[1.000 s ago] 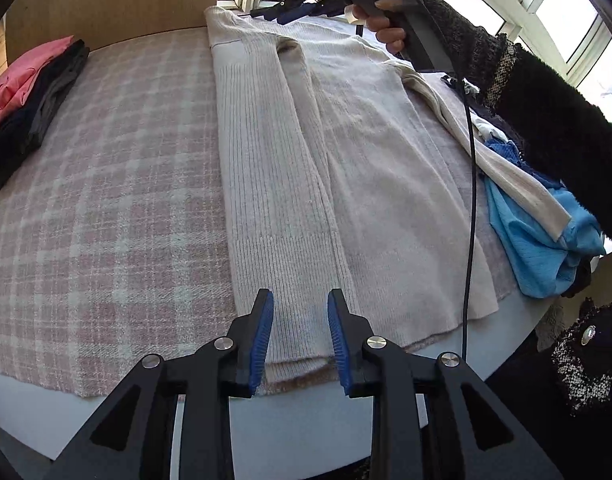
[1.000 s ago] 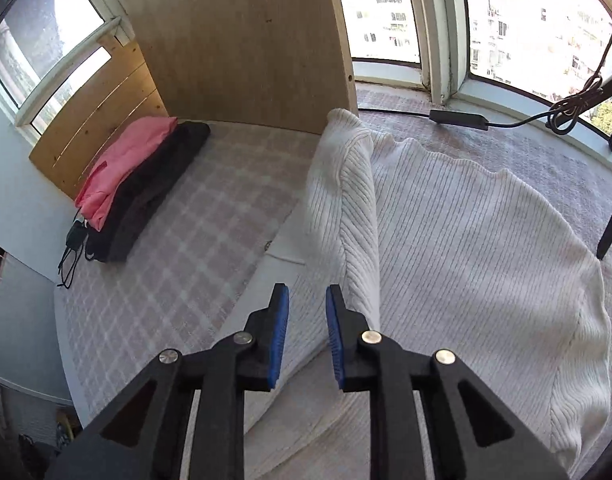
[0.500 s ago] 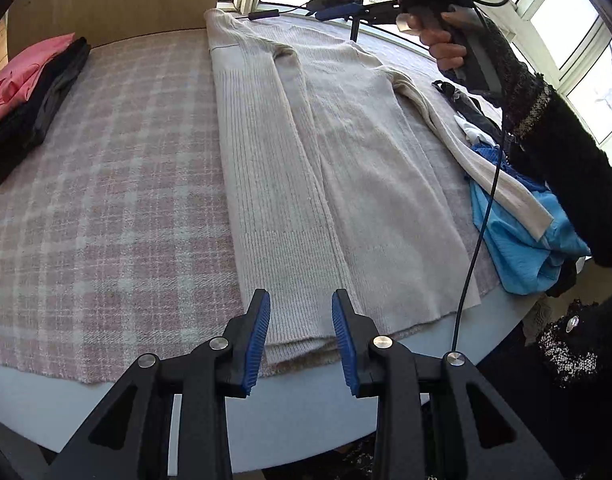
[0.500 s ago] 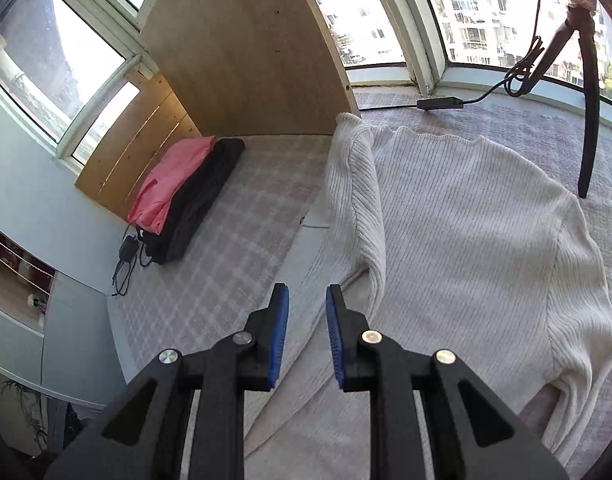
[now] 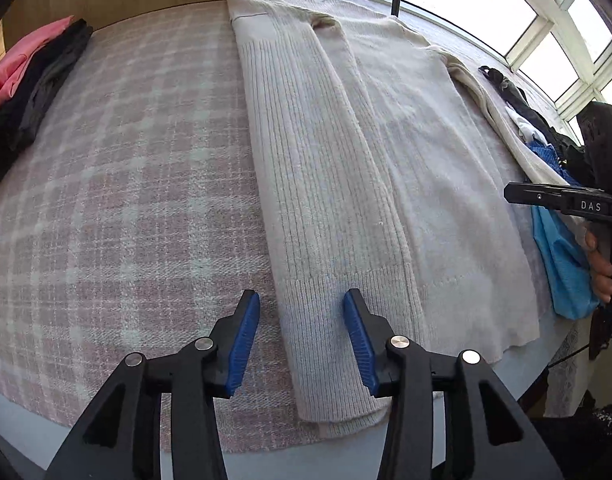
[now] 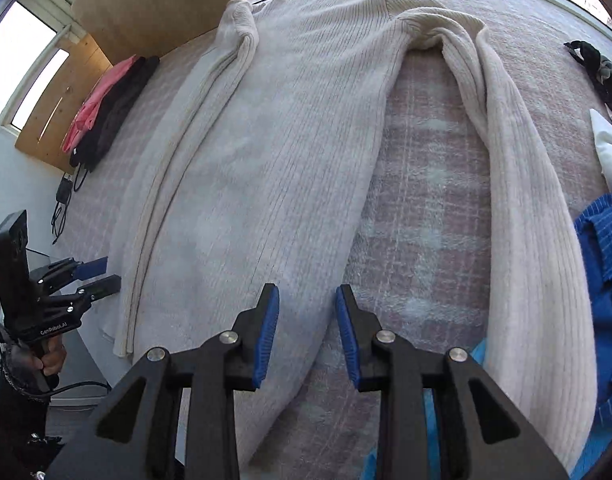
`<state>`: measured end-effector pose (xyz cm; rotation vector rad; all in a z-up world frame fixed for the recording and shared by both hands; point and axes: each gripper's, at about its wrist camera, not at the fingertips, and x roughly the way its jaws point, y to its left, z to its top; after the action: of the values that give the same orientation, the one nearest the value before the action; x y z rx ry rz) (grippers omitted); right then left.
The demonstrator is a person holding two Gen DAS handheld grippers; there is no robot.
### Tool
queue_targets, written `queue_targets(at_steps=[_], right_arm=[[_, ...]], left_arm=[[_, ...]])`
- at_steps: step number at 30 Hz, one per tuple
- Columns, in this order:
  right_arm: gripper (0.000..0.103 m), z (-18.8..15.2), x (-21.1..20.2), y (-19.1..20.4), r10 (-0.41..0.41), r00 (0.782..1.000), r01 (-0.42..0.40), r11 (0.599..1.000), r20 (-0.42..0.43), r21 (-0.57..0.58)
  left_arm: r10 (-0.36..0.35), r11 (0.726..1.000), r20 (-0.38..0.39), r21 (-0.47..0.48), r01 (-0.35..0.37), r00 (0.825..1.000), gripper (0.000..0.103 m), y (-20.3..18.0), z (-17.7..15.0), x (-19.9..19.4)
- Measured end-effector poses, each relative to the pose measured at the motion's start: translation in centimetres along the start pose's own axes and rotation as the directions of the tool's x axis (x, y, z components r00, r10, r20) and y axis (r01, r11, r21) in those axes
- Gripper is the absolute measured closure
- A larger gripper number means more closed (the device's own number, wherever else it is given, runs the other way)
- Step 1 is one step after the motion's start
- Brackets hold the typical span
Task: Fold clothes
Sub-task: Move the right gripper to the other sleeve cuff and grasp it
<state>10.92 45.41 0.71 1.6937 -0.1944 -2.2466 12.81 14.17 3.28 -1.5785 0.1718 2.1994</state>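
Note:
A cream ribbed sweater (image 5: 346, 168) lies flat along a pink plaid cloth (image 5: 125, 200), hem toward me. One sleeve is folded lengthwise over the body. The other sleeve (image 6: 526, 240) stretches out to the right, apart from the body (image 6: 273, 160). My left gripper (image 5: 301, 340) is open just above the folded sleeve's cuff, with the knit between its blue pads and not pinched. My right gripper (image 6: 306, 328) is open over the body's right hem edge, holding nothing. Each gripper shows in the other's view: the right gripper (image 5: 514, 194), the left gripper (image 6: 105, 274).
Folded pink and black clothes (image 5: 25, 80) lie at the far left by a wooden panel (image 6: 153, 4). A blue garment (image 5: 558, 248) and dark clothing (image 5: 526, 108) are heaped on the right edge. The table's front edge (image 5: 265, 460) is close below the hem. Windows run along the back.
The right gripper has come back from the collar end to the hem side on the right. Both grippers now stand wider open. The left gripper has lowered toward the cuff.

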Motion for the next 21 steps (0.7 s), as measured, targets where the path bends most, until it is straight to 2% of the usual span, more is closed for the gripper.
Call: queue_targets(at_steps=[2, 3, 4, 6, 9, 12, 18, 21], right_arm=[[0.074, 0.0, -1.1, 0.3, -0.042, 0.999, 0.042, 0.999, 0.023, 0.001], [0.074, 0.1, -2.2, 0.0, -0.020, 0.999, 0.018, 0.999, 0.051, 0.032], [0.074, 0.1, -3.6, -0.6, 0.009, 0.996, -0.015, 0.997, 0.093, 0.070], [0.074, 0.4, -6.5, -1.8, -0.001, 0.988, -0.019, 0.992, 0.155, 0.128], [0.074, 1.2, -10.6, -3.5, -0.093, 0.974, 0.060, 0.985, 0.205, 0.164], [0.074, 2.0, -13.4, -5.4, -0.169, 0.963, 0.135, 0.977, 0.208, 0.166], [0.074, 0.3, -10.4, -4.9, -0.179, 0.981, 0.178, 0.984, 0.068, 0.025], [0.072, -0.7, -8.7, -4.5, -0.186, 0.982, 0.186, 0.981, -0.007, -0.052]], left_arm=[[0.029, 0.998, 0.018, 0.052, -0.030, 0.999, 0.062, -0.6, 0.0, -0.9], [0.022, 0.998, 0.029, 0.061, -0.024, 0.999, 0.062, -0.7, 0.1, -1.4], [-0.006, 0.999, 0.042, 0.054, 0.004, 0.999, 0.061, -0.7, 0.1, -2.2], [-0.075, 0.996, 0.064, 0.060, 0.071, 0.995, 0.061, -1.0, 0.0, -3.7], [-0.163, 0.981, 0.079, 0.118, 0.153, 0.984, 0.061, -2.7, -0.1, -5.2], [-0.246, 0.956, 0.075, 0.183, 0.229, 0.966, 0.061, -5.9, 0.7, -5.2], [-0.310, 0.920, 0.052, 0.269, 0.286, 0.949, 0.061, -13.2, 1.5, -3.5], [-0.313, 0.917, 0.037, 0.271, 0.292, 0.949, 0.061, -15.5, 1.3, -2.2]])
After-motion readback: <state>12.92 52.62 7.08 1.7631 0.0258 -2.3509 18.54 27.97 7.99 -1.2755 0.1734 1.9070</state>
